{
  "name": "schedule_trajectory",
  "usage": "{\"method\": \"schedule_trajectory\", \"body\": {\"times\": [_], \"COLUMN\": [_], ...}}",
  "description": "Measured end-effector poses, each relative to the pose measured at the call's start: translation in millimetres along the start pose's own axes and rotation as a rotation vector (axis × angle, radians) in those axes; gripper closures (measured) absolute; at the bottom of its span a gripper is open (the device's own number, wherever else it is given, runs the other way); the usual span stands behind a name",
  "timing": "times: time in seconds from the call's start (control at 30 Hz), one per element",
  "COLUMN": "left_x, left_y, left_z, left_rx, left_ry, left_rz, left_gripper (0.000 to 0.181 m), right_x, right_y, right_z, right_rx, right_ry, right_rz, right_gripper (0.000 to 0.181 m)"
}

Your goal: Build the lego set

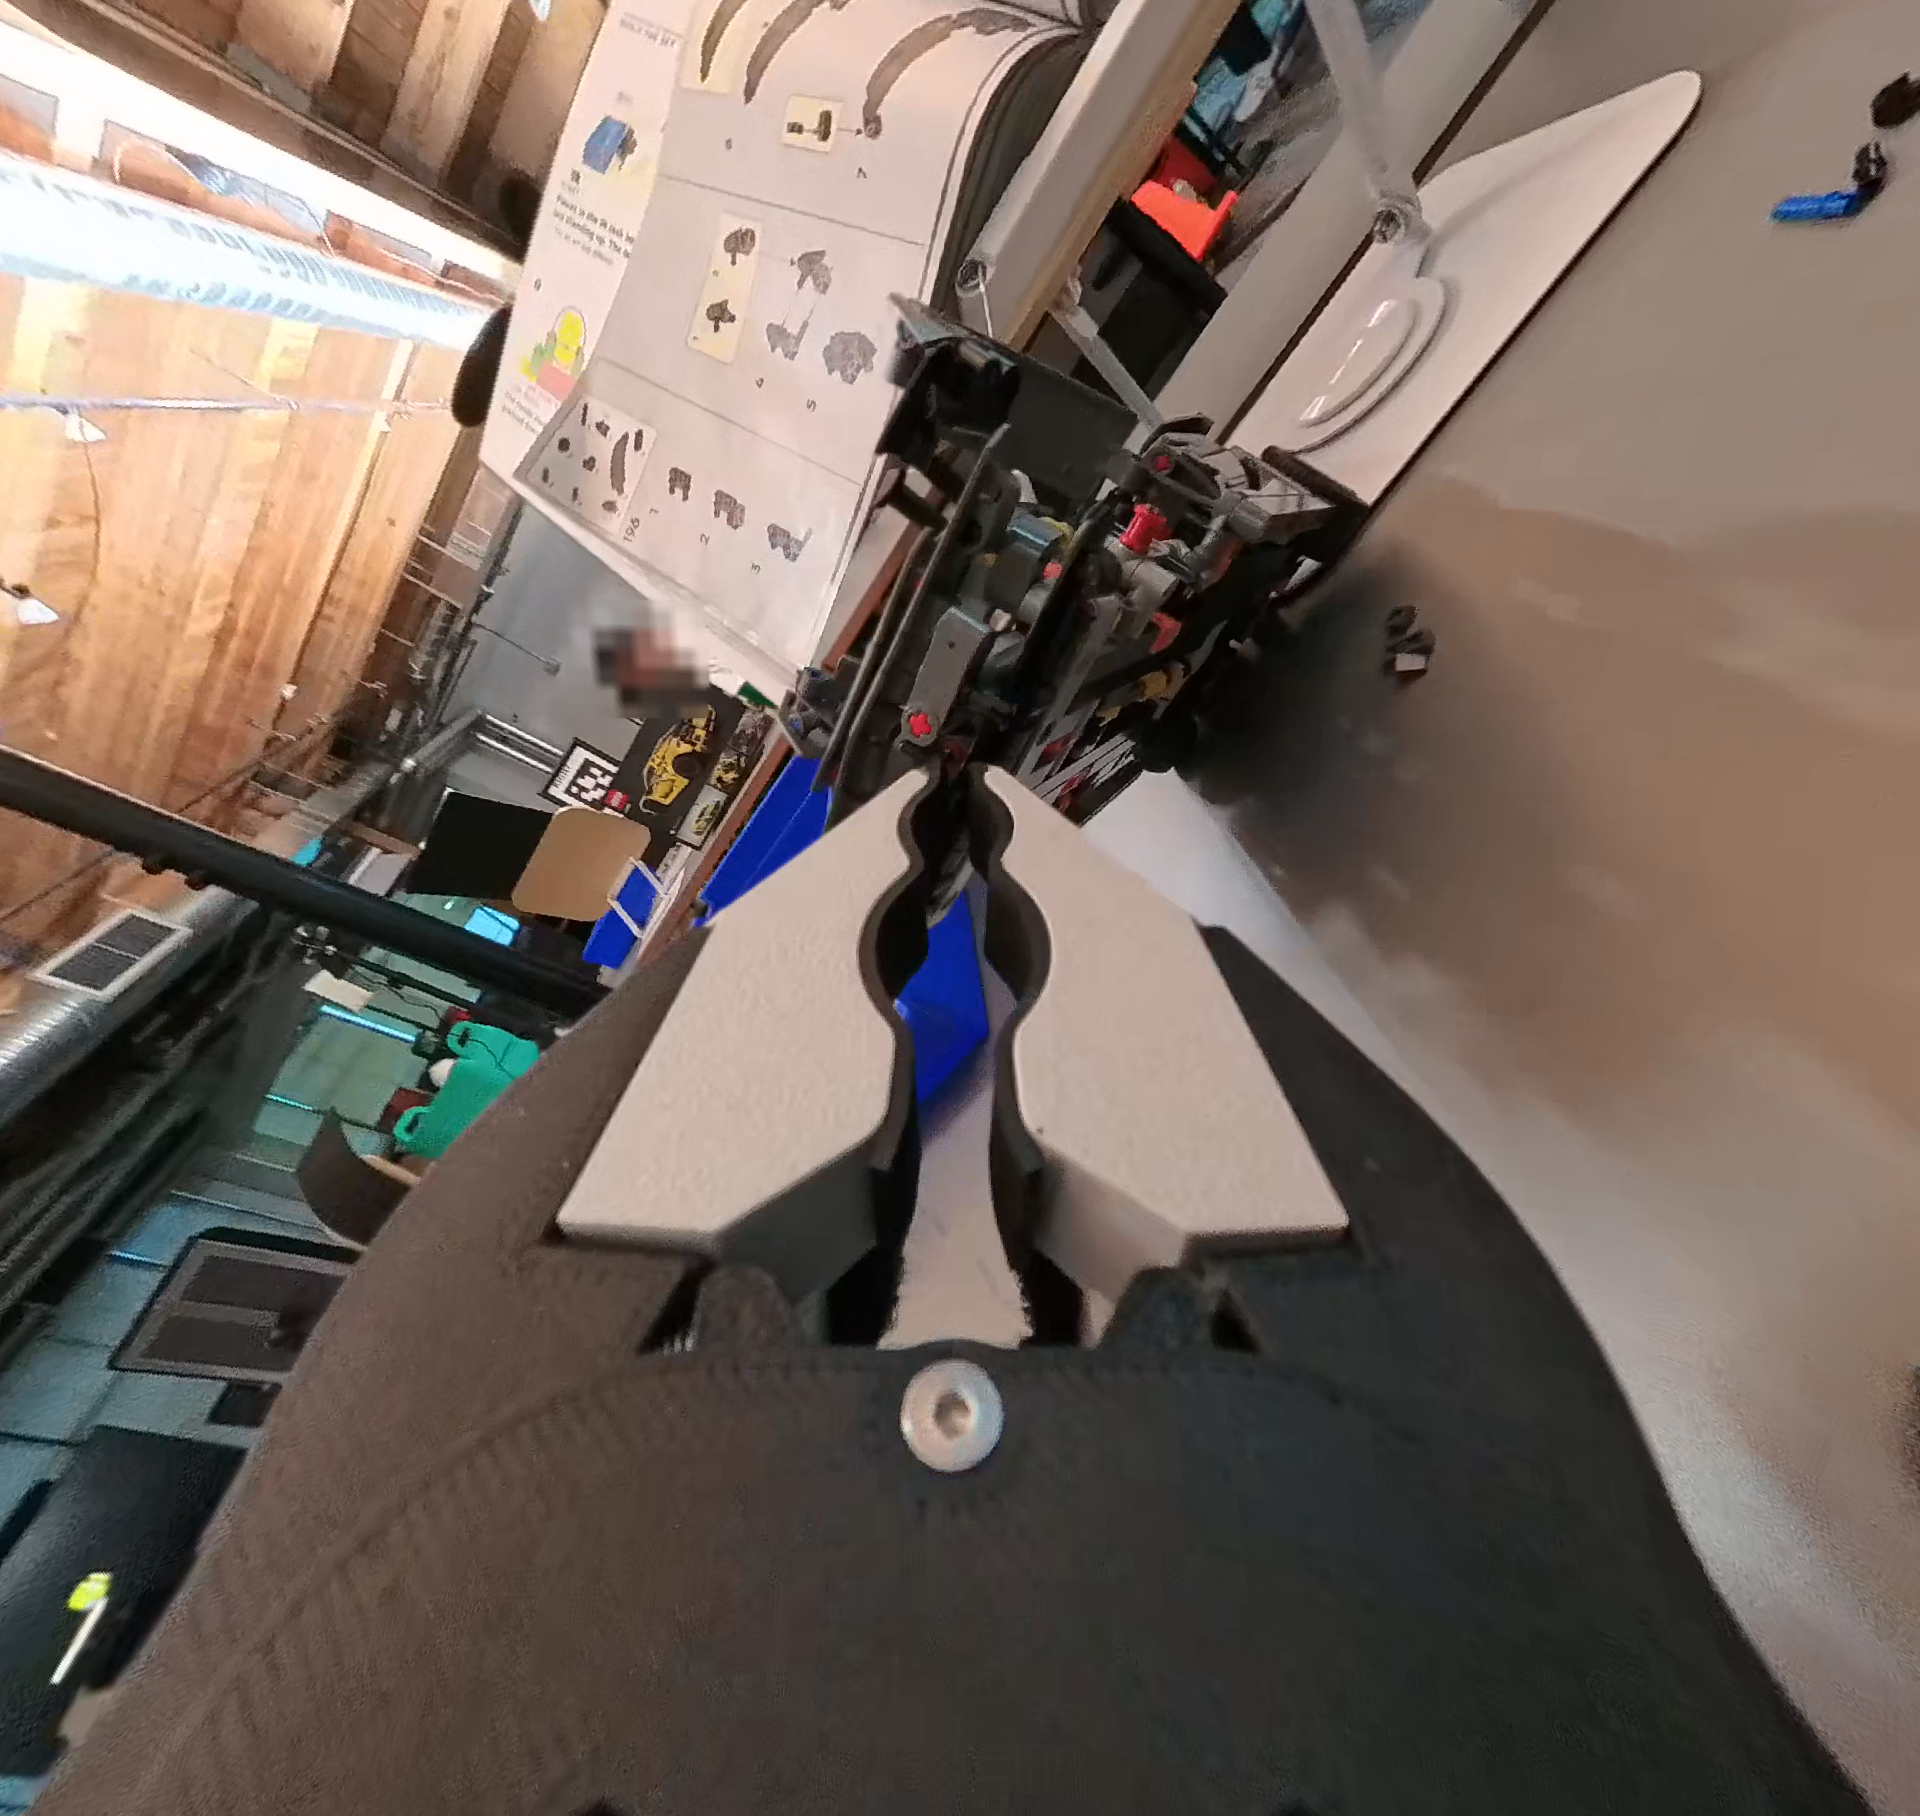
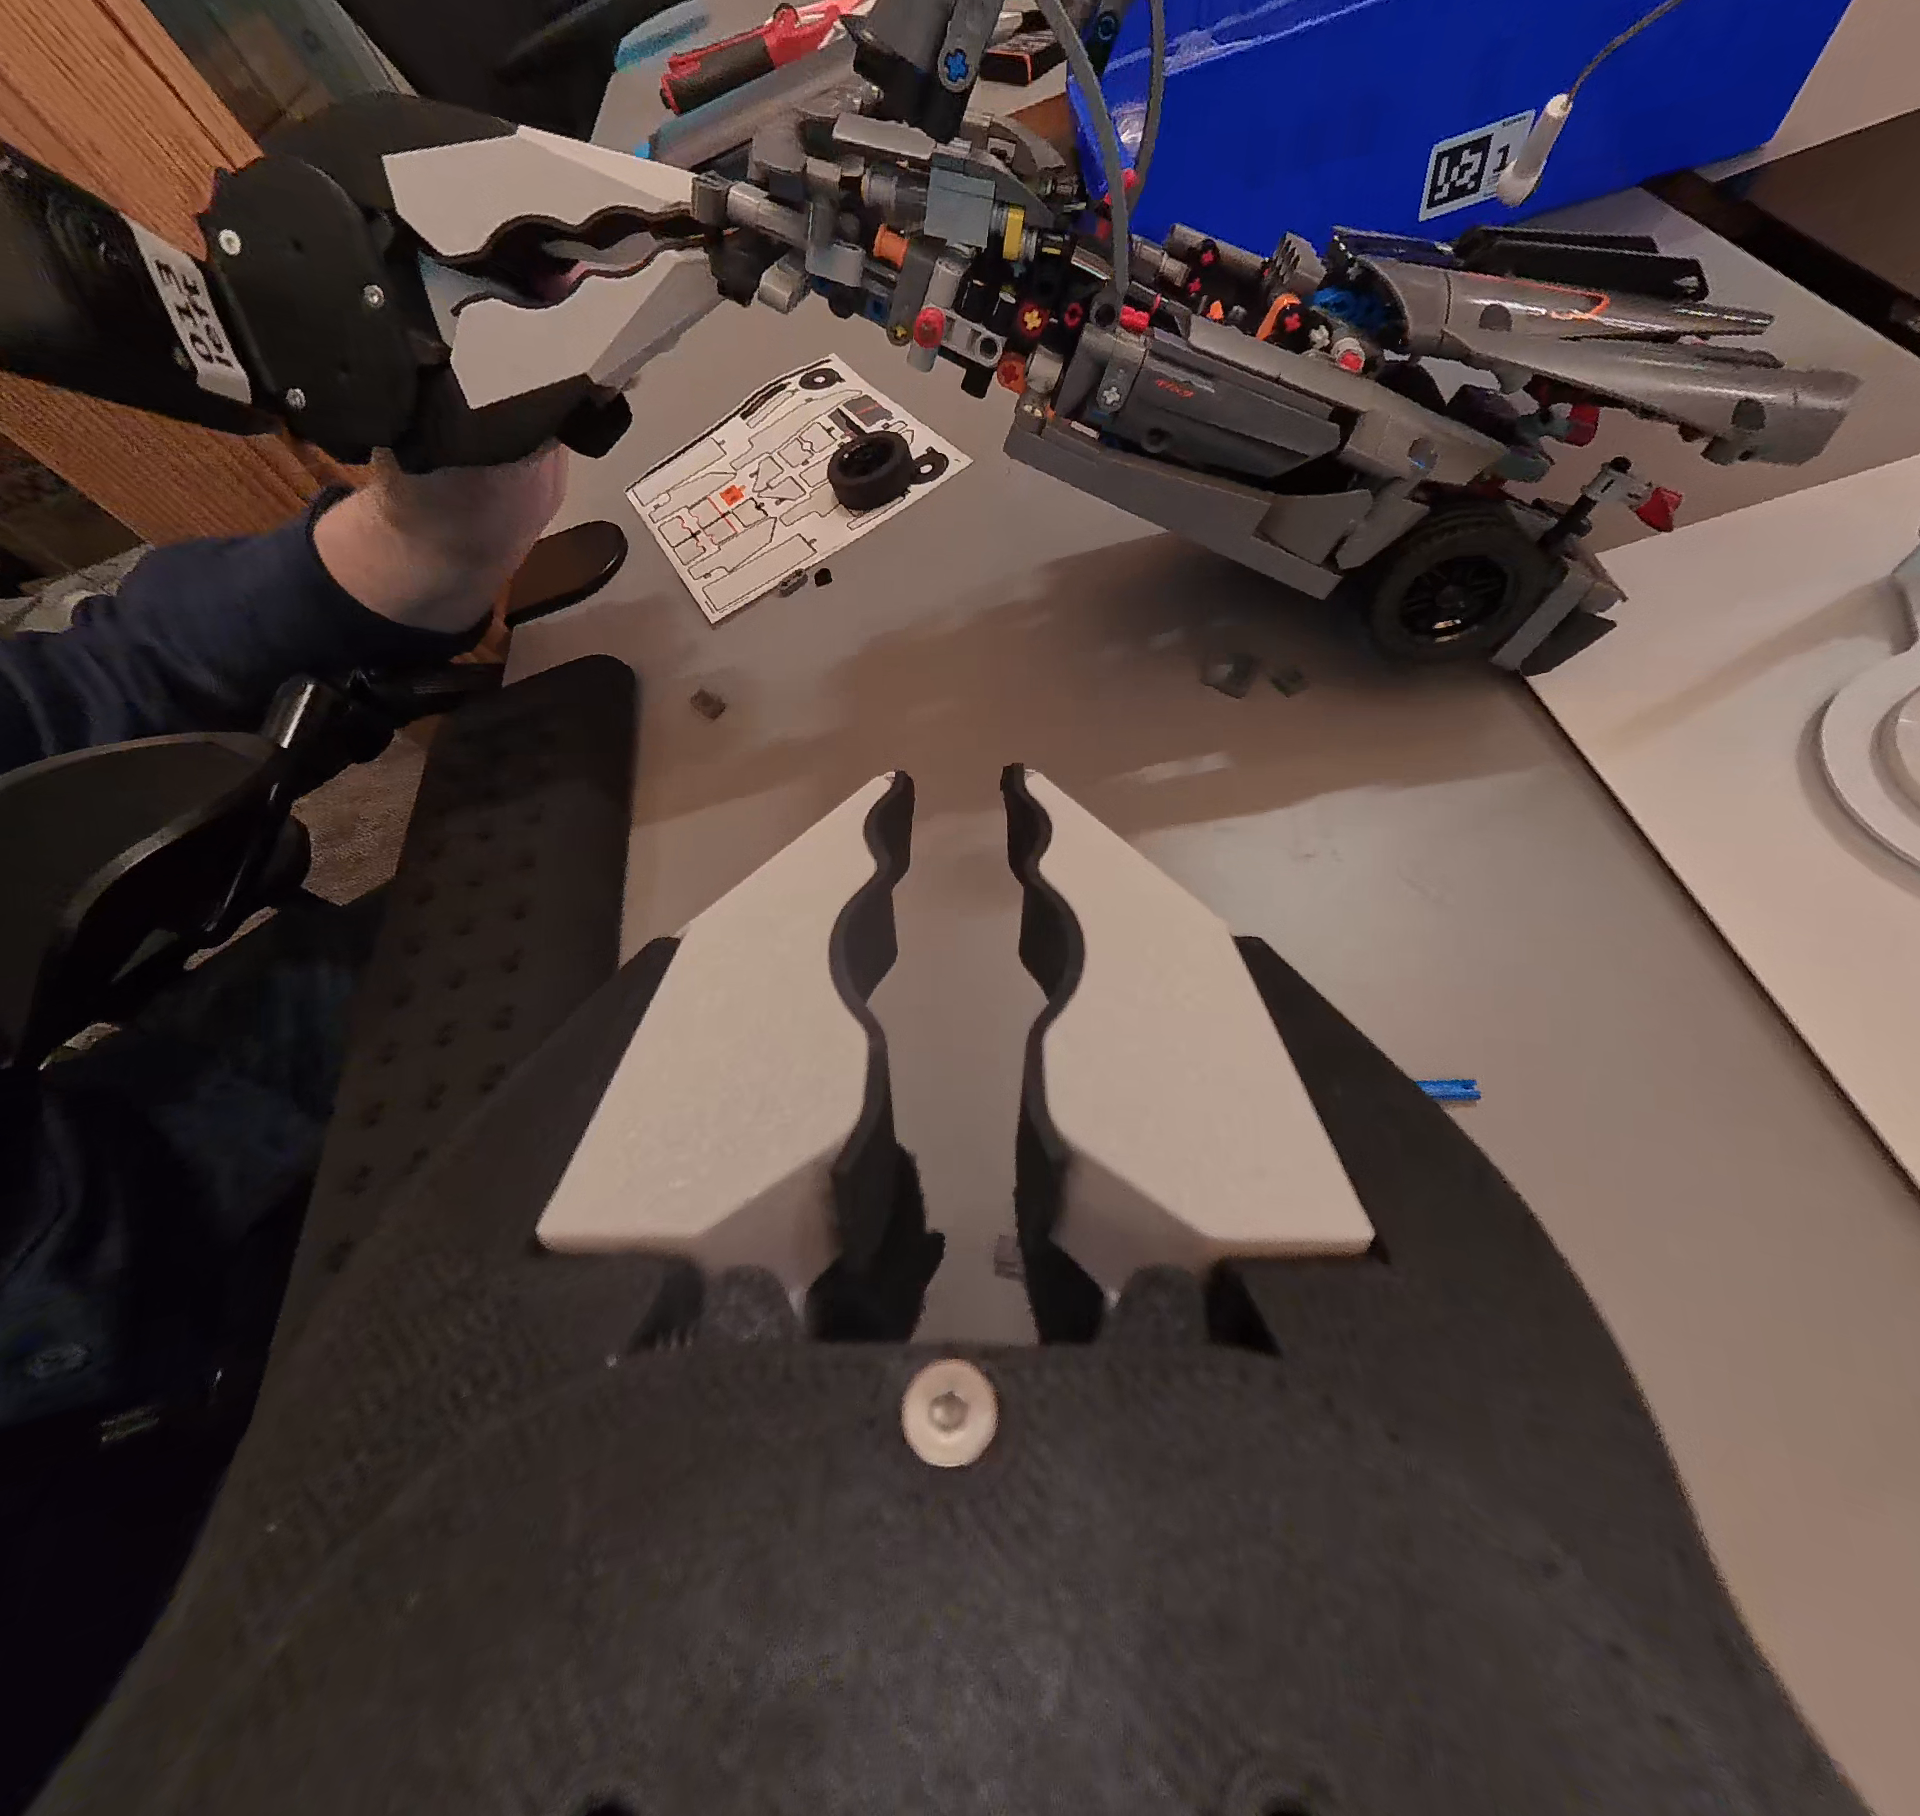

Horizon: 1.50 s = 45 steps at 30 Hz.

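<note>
Judging progress: mostly built | lego car point(image 2: 1299, 384) has grey body panels and a rear wheel on, its rear resting on the desk point(image 2: 1299, 883) | left tool point(image 2: 681, 260) clenched on the car's front end, tilting it up | right tool point(image 2: 956, 784) released, empty, hovering over the desk | left to fit: loose tyre point(image 2: 862, 473) on sticker sheet point(image 2: 727, 519), scattered small parts

The left wrist view looks forward along the left gripper point(image 1: 951, 779), rolled roughly a quarter turn so the table point(image 1: 1621, 831) stands at the right; it sits very close to the lego car point(image 1: 1049, 582), with an instruction booklet point(image 1: 748, 260) behind. The right wrist view looks down over the right gripper point(image 2: 956, 779) from farther back, facing the table point(image 2: 1299, 883). Both views share the lego car point(image 2: 1195, 312), blue bin point(image 2: 1455, 31) and left gripper point(image 2: 665, 280)
</note>
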State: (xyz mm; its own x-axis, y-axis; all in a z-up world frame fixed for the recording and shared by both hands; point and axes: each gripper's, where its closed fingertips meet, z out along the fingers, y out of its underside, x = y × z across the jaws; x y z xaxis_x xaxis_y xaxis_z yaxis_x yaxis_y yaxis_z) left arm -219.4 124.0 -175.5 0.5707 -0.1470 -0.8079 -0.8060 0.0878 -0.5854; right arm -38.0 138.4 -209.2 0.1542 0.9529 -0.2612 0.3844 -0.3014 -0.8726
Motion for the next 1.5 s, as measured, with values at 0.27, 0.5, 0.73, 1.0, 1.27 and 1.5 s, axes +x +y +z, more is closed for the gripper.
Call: {"method": "schedule_trajectory", "body": {"times": [0.27,0.5,0.73,1.0,1.27,1.5], "left_x": [-4,-5,-7,-10,-15,-18], "left_y": [2,6,10,15,24,29], "left_z": [2,2,2,3,5,6], "left_rx": [0.008,0.01,0.014,0.021,0.02,0.027], "left_ry": [0.003,0.011,0.019,0.031,0.04,0.05], "left_rz": [-0.049,-0.087,-0.133,-0.19,-0.276,-0.341], "left_gripper": [0.181,0.181,0.181,0.181,0.18,0.179], "right_x": [-2,0,2,3,1,0], "right_y": [-2,0,6,8,7,7], "right_z": [-1,-1,2,3,2,2], "right_rx": [0.007,-0.001,-0.027,-0.035,-0.031,-0.029], "right_ry": [-0.007,0.003,0.005,0.003,-0.003,-0.006], "right_rz": [0.006,0.014,0.022,0.027,0.026,0.028], "right_gripper": [0.165,0.165,0.165,0.165,0.165,0.165]}}
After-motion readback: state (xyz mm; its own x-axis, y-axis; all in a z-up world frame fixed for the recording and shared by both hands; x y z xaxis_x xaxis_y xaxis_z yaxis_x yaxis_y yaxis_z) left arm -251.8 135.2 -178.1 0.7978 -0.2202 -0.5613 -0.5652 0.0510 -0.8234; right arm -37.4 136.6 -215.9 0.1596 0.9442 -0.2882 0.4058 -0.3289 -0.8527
